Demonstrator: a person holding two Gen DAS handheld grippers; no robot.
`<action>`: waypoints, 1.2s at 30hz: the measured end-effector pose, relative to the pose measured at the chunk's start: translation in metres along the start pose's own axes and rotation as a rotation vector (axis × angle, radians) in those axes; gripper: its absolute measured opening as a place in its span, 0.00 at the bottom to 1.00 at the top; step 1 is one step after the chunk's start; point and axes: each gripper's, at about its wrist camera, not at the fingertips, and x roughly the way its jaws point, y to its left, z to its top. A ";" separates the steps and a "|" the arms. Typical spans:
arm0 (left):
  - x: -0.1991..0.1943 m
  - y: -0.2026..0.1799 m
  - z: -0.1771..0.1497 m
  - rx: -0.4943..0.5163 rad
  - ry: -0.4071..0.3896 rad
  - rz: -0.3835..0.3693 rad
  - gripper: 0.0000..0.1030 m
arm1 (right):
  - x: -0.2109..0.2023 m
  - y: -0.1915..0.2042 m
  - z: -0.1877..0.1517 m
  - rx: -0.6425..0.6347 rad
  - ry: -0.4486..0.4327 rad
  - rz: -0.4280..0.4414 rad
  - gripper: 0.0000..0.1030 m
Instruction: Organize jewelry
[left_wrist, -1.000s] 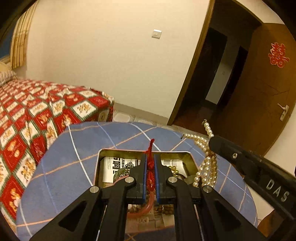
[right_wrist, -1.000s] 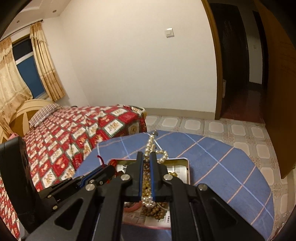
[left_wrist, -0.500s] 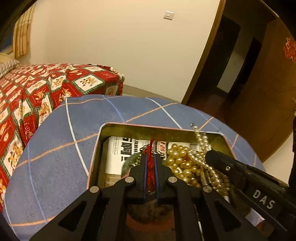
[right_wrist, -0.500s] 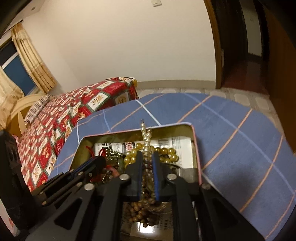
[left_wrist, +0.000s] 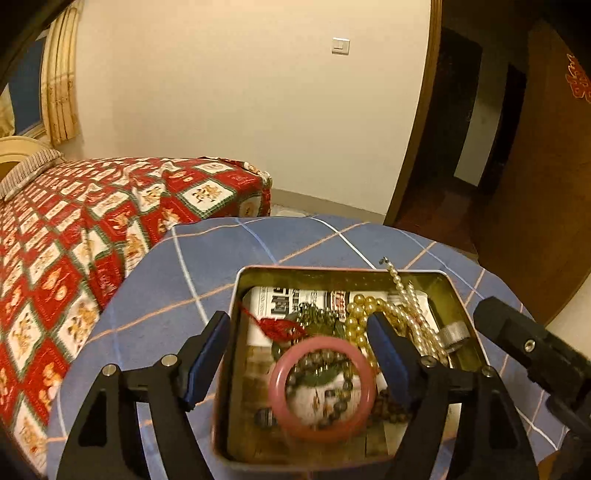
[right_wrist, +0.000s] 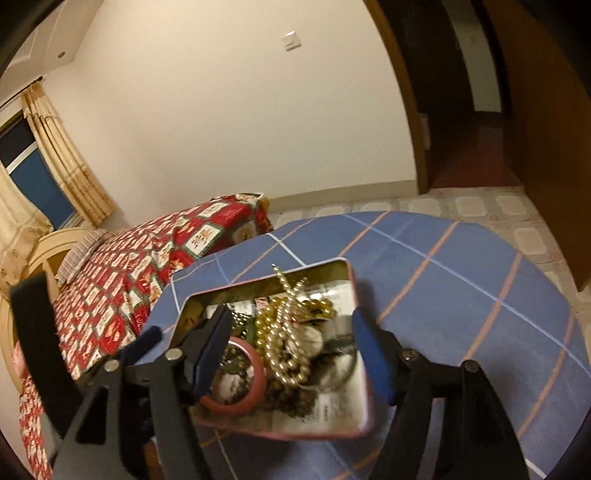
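Observation:
An open metal tin (left_wrist: 236, 295) (right_wrist: 364, 387) sits on the blue checked table and holds jewelry. Inside lie a pink bangle (left_wrist: 288, 417) (right_wrist: 255, 391), a red cord pendant (left_wrist: 277, 326), gold beads (left_wrist: 360, 314), a white pearl necklace (left_wrist: 410, 306) (right_wrist: 284, 354) and dark bead bracelets (left_wrist: 332, 369). My left gripper (left_wrist: 299, 350) is open and empty above the tin. My right gripper (right_wrist: 291, 350) is open and empty above the pearls; its body shows at the right of the left wrist view (left_wrist: 528, 347).
The round table (right_wrist: 461, 288) has a blue cloth with white and orange lines. A bed with a red patterned cover (left_wrist: 74, 240) stands to the left. A doorway and a wooden door (left_wrist: 535, 166) are at the right.
Both grippers have opened. The left one let go of the red cord pendant and the right one let go of the pearl necklace; both pieces now lie in the tin.

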 end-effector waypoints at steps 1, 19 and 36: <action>-0.004 0.001 -0.002 -0.005 0.006 0.000 0.74 | -0.005 -0.001 -0.004 0.001 -0.003 -0.011 0.74; -0.099 0.018 -0.072 -0.049 -0.082 0.099 0.74 | -0.066 0.013 -0.067 -0.054 -0.066 -0.074 0.87; -0.194 0.013 -0.099 0.004 -0.245 0.171 0.75 | -0.149 0.044 -0.092 -0.117 -0.236 -0.120 0.92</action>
